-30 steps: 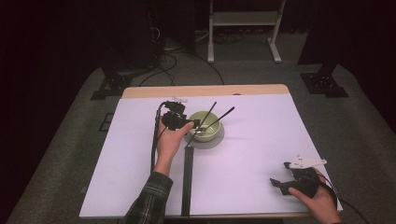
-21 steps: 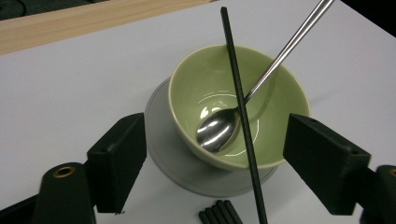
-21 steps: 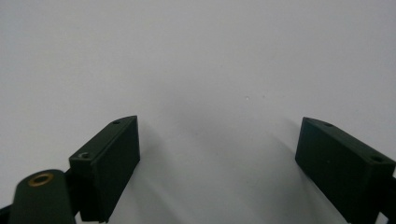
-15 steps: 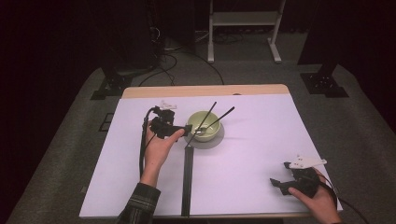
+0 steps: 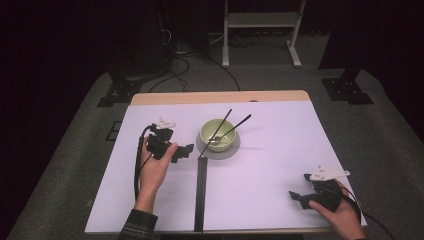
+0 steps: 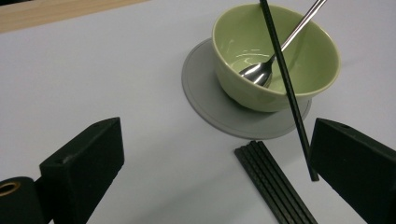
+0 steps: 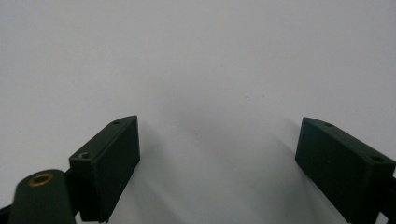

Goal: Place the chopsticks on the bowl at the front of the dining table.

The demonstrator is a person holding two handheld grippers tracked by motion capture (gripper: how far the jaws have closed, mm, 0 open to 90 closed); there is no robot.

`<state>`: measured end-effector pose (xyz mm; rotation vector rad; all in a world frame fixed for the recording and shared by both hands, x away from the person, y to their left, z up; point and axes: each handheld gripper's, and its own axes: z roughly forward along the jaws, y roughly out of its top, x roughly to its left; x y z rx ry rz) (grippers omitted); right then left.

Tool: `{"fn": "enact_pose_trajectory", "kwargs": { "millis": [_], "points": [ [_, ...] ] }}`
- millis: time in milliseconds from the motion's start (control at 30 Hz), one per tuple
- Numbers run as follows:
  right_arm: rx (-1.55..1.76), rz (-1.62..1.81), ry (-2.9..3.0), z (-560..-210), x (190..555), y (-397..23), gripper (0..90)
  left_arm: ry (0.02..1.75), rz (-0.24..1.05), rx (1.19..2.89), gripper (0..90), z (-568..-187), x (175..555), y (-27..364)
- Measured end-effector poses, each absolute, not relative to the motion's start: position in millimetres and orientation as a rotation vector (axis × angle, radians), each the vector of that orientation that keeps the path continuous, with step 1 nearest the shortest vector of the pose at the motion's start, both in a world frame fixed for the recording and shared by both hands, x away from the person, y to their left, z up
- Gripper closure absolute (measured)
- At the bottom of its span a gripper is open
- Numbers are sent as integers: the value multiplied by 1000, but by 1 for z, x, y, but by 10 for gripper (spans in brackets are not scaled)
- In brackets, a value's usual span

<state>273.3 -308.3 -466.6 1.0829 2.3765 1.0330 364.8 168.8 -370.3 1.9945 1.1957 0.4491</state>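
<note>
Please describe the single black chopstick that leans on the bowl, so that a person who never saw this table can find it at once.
On the white-covered table, find the pale green ceramic bowl on its round grey coaster, near the middle. One thin black chopstick leans across the bowl's rim, its lower tip on the table. Unlike the shiny metal spoon inside the bowl, it is matte black; unlike the flat black ridged strip, it is tilted.

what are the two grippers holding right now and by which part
Nothing. The left gripper has just been opening; its jaws stand wide and empty beside the green bowl. The right gripper is open over bare table.
</note>
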Motion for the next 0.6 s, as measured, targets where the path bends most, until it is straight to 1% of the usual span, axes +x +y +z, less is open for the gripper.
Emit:
{"fn": "enact_pose_trajectory", "kwargs": {
  "millis": [100,367,600],
  "points": [
    [1084,1033,2377,-467,273,-308,122,1217,476,1992,27,-373,360,175],
    [1083,1033,2377,-467,273,-308,122,1213,476,2015,14,-392,352,183],
    [1082,1032,2377,-467,273,-308,122,1182,469,2031,14,-407,348,182]
  ]
}}
